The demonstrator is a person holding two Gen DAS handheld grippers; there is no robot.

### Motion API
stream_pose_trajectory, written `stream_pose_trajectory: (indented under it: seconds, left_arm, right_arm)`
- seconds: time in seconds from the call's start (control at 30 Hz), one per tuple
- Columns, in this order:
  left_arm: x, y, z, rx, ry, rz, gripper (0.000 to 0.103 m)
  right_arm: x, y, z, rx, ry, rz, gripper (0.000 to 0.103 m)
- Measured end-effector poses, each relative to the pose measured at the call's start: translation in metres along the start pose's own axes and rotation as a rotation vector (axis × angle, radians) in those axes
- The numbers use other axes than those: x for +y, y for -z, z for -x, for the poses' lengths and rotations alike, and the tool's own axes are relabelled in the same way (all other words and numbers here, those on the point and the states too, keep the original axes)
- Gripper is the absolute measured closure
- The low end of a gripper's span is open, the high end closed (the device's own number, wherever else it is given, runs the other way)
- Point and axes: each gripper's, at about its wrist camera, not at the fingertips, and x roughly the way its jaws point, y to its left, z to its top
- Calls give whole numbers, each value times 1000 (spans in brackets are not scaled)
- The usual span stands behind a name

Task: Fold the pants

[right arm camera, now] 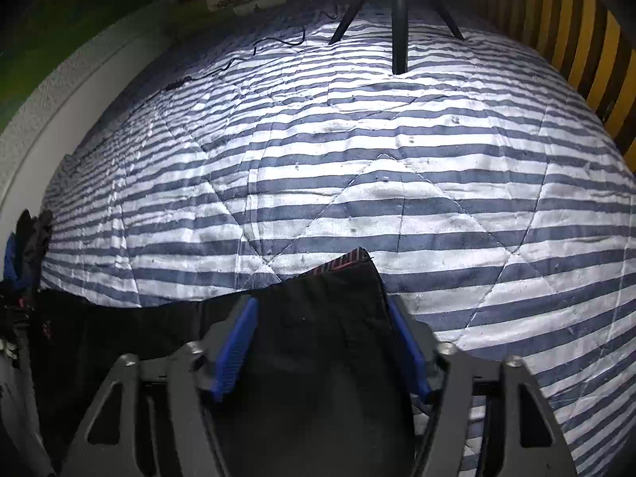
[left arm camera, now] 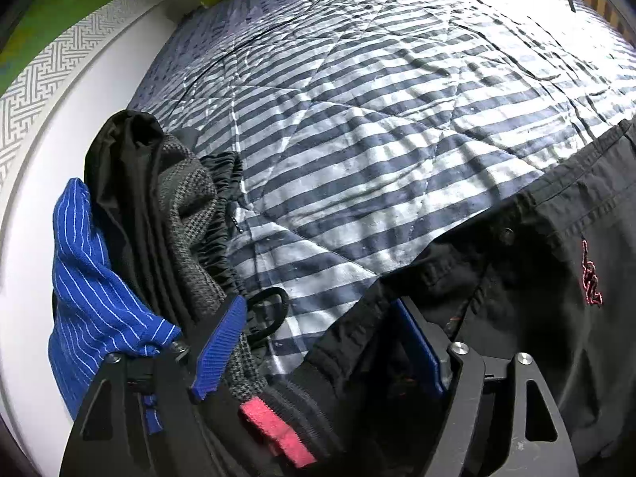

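Black pants [left arm camera: 536, 278] with a small red embroidered mark lie on the striped quilt [left arm camera: 377, 119], waistband toward the left wrist camera. My left gripper [left arm camera: 320, 342] stands open and wide over the waistband corner. Black cloth lies between its blue pads [left arm camera: 218, 349] and covers the tip of the right one, unpinched. In the right wrist view the far end of a pants leg [right arm camera: 318, 298] lies flat on the quilt [right arm camera: 357, 159], its hem showing a reddish lining. My right gripper [right arm camera: 322, 342] straddles that leg end, jaws partly apart, with cloth filling the gap and not squeezed.
A pile of other clothes [left arm camera: 159, 218], dark and grey knit, with a blue pinstriped garment [left arm camera: 87, 278], sits at the quilt's left edge by a white wall [left arm camera: 59, 139]. A tripod [right arm camera: 399, 20] stands at the far side, and a thin black cable [left arm camera: 278, 28] runs across the quilt.
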Motion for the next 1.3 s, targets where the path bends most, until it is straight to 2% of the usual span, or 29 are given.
stream_pose_trajectory:
  seconds: [0.07,0.1,0.13,0.17,0.2,0.27,0.3,0.37,0.47,0.53,0.63,0.7,0.73,0.77,0.8,0.87,1.0,1.17,1.3]
  left_arm:
    - [-1,2,2,19,2,25,45]
    - [-1,2,4,27,3,34,51]
    - [-2,2,5,35,25,37,64]
    - [-3,1,7,36,42,38,69]
    - [-3,-2,10,26,32,40,69]
    - [-1,-8,15,-11,7,41,64]
    - [2,-13,15,-10,29,51,61]
    - [5,-20,10,13,95,58,41]
    - [2,-26,-4,66,134,17,25]
    - [6,-25,-14,90,143,17,21]
    - [12,-23,-18,88,186,43,22]
    - [13,-20,-16,86,213,39,39]
    - [12,-18,-15,91,234,45,59]
    - [12,-16,-13,97,240,59,71]
    - [10,-14,-10,98,217,59,73]
    - [5,-10,-4,98,167,55,82]
    - [-7,-1,15,81,78,26,89]
    - [-4,14,45,47,95,55,95]
    - [-6,37,82,-7,74,63,96]
  right_arm:
    - [-4,-1,3,1,18,-14,82]
    - [-9,-1,5,-2,16,-35,87]
    - [-12,-1,7,-5,25,-47,94]
    - [-15,-1,9,-8,26,-55,95]
    - [-16,-1,11,-11,18,-59,97]
    - [-13,0,13,-17,31,-39,98]
    - [-11,-1,13,-15,37,-33,99]
    - [-7,-1,12,-14,50,-18,100]
    - [-5,-3,13,-11,58,-5,100]
    - [-5,-4,12,-2,61,1,100]
    - [-4,-6,9,10,76,10,100]
    - [-1,-5,8,9,90,19,100]
    - [0,-5,8,7,95,20,100]
    - [0,-4,8,4,98,18,100]
    - [-1,-3,8,0,97,9,100]
    - [-2,-3,10,-9,93,-18,101]
    - [3,-2,21,-35,110,-21,101]
    - [8,0,52,-99,98,-49,101]
    - [13,12,94,-144,94,-47,101]
